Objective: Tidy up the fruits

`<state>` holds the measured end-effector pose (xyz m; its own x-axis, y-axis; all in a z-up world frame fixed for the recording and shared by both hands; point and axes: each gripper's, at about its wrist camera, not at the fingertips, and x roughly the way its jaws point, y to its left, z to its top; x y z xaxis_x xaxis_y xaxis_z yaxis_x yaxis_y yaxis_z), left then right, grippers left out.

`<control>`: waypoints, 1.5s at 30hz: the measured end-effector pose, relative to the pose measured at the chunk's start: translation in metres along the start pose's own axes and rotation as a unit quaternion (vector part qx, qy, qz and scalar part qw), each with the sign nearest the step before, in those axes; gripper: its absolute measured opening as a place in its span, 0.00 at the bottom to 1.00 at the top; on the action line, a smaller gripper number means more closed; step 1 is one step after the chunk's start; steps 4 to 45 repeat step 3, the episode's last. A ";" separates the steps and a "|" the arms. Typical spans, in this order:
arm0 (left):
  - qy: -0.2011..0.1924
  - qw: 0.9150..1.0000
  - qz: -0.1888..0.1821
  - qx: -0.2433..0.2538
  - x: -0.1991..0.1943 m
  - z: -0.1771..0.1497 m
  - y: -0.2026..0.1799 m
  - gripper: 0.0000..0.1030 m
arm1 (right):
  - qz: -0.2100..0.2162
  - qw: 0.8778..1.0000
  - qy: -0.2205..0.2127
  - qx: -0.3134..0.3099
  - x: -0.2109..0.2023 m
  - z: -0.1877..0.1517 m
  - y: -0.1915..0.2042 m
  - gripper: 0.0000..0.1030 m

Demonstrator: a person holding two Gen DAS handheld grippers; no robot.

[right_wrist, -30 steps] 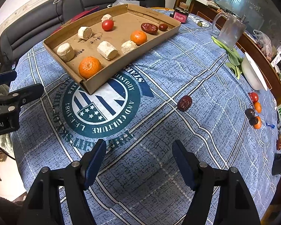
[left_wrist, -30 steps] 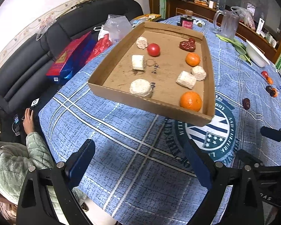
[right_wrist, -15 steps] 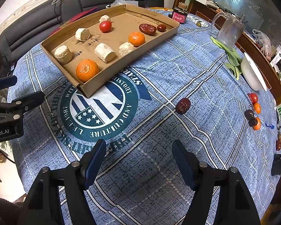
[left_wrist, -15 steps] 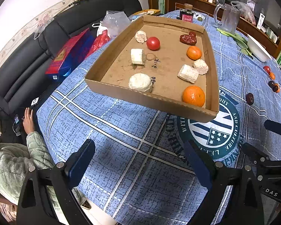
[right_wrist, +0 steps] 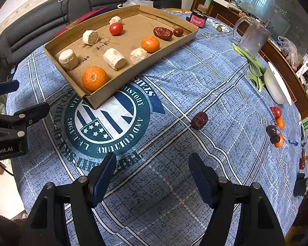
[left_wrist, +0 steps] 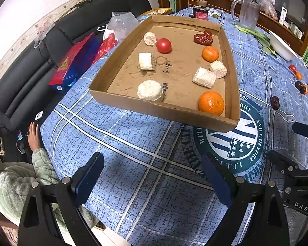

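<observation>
Left gripper point(left_wrist: 152, 176): jaws wide apart, nothing between them, only the blue tablecloth point(left_wrist: 133, 143) under it.
Right gripper point(right_wrist: 152, 174): jaws wide apart too, holding nothing, over the cloth near the round badge print point(right_wrist: 106, 123).
Cardboard tray point(right_wrist: 117, 84): on the far left part of the table, its near corner sits on the badge print.
In the tray: a big orange point(right_wrist: 94, 78) in the near corner, a small orange point(right_wrist: 150, 44) further back, a red tomato point(right_wrist: 116, 28), two dark red dates point(right_wrist: 162, 33) at the far end, and five pale chunky pieces point(right_wrist: 114, 58).
Loose date point(right_wrist: 199, 120): alone on the cloth, right of the tray.
Other fruit point(right_wrist: 276, 125): a small bunch at the far right edge of the table, well apart from the tray.
White bowl point(right_wrist: 277, 86): far right, beside green leaves.
</observation>
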<state>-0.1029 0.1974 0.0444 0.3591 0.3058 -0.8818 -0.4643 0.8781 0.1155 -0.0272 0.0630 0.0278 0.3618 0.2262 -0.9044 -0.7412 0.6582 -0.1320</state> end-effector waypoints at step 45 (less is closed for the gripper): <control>-0.007 1.000 0.003 0.000 -0.002 0.001 -0.001 0.93 | -0.001 1.000 -0.001 0.000 0.000 0.001 0.000 0.75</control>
